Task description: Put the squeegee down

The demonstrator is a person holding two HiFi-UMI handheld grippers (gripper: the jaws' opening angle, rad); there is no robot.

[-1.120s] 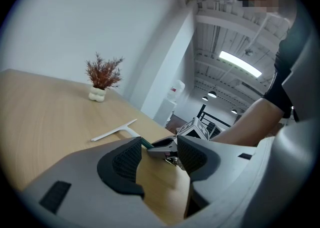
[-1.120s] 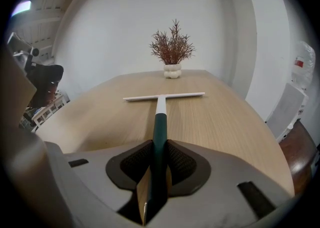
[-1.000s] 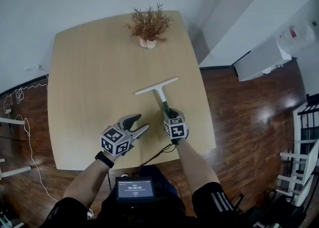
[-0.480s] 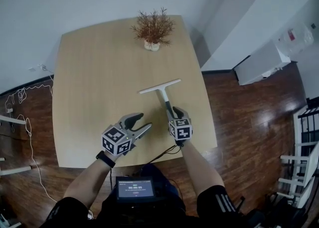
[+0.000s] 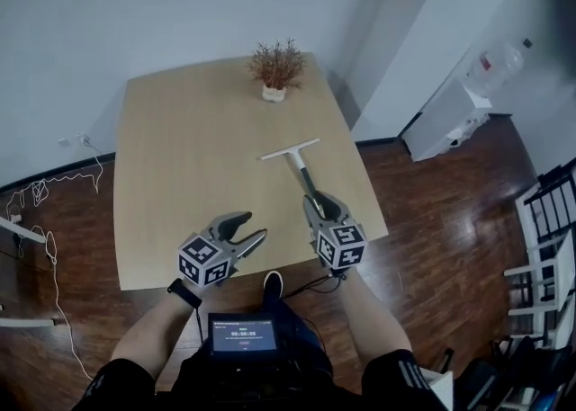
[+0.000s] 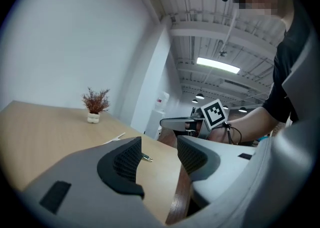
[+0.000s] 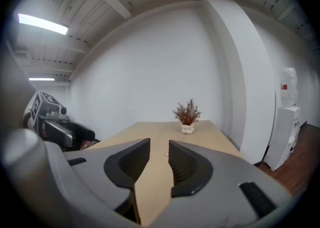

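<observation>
The squeegee (image 5: 297, 159) lies flat on the wooden table (image 5: 180, 166), white blade far, dark handle pointing at me. My right gripper (image 5: 326, 209) hovers just behind the handle's near end, open, nothing between its fingers. In the right gripper view the jaws (image 7: 159, 159) stand apart with only bare table between them. My left gripper (image 5: 248, 231) hangs open near the front edge, left of the handle. In the left gripper view (image 6: 159, 154) the squeegee (image 6: 120, 136) shows beyond the jaws, and the right gripper (image 6: 181, 122) floats at the right.
A small dried plant in a white pot (image 5: 274, 67) stands at the table's far edge. A white water dispenser (image 5: 450, 117) is by the wall at the right. A tablet (image 5: 241, 335) hangs at my waist. Cables (image 5: 45, 193) trail on the dark wood floor.
My right gripper has let go of the squeegee handle and drawn back toward the table's front edge. The squeegee now rests alone on the table. The left gripper has barely moved.
</observation>
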